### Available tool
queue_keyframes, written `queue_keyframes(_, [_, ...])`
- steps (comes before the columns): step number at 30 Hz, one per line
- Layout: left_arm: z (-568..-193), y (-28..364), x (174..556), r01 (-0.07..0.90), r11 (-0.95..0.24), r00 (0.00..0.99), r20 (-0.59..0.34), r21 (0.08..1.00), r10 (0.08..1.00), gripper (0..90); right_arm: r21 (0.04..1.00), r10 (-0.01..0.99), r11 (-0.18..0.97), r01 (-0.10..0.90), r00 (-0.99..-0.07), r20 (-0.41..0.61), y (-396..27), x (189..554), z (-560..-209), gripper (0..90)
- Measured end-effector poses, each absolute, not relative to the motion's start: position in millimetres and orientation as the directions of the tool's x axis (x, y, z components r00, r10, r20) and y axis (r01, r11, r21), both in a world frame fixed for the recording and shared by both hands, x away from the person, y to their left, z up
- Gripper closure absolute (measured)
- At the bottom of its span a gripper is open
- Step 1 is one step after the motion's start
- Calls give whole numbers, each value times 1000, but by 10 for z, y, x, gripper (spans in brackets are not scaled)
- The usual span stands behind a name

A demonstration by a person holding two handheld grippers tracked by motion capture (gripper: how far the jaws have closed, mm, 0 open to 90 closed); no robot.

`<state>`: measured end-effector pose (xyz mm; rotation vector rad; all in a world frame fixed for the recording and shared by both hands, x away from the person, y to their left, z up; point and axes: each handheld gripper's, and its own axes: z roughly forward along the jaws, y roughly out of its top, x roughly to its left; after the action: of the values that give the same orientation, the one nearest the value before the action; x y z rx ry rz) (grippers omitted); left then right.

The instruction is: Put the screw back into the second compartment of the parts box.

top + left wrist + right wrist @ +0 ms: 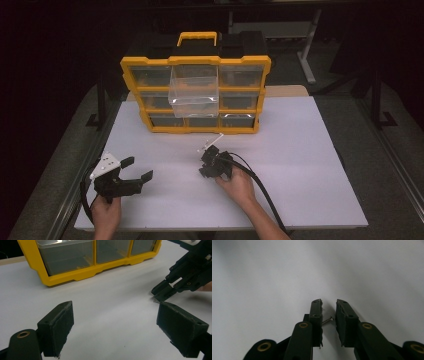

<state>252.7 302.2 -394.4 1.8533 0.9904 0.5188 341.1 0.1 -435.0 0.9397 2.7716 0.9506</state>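
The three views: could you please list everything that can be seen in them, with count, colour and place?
Table: one, white top, in the middle of the high view.
Organiser box: one, yellow frame with black handle part, at the far side of the table.
Pulled-out drawer: one, clear, sticking out of the box's middle column.
Screw: one, small, metallic, on the table between the jaws of the right hand-held gripper, not yet pinched.
Left hand-held gripper: one, black, jaws wide open, near left of the table.
Right hand-held gripper: one, black, jaws nearly closed, tips down on the table.
Hands: two, left hand and right hand, at the near edge.
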Motion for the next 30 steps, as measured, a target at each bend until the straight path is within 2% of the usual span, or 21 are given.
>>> queue_keyframes(3, [-3947,3023,2526,412,-226,581,-63,883,811,139,573,568,649,500,-820,72,7,3396,-4348,738])
queue_keyframes(12, [-3945,3018,2529,415,-232,583,-61,880,810,139,569,575,664,485,-818,26,-19,3341,-4316,711])
queue_keyframes(14, [-3946,3017,2528,416,-230,581,-63,880,811,139,569,588,639,518,-806,73,-29,3322,-4287,712])
queue_keyframes(18, [-3944,3020,2529,412,-234,583,-58,880,810,139,566,581,649,508,-812,62,-57,3337,-4286,717])
queue_keyframes(23, [-3947,3013,2531,418,-229,582,-65,879,811,139,581,561,625,521,-818,130,-85,3346,-4264,710])
queue_keyframes(30, [-3948,3024,2531,414,-230,582,-61,881,811,139,573,545,638,514,-827,136,27,3365,-4314,723])
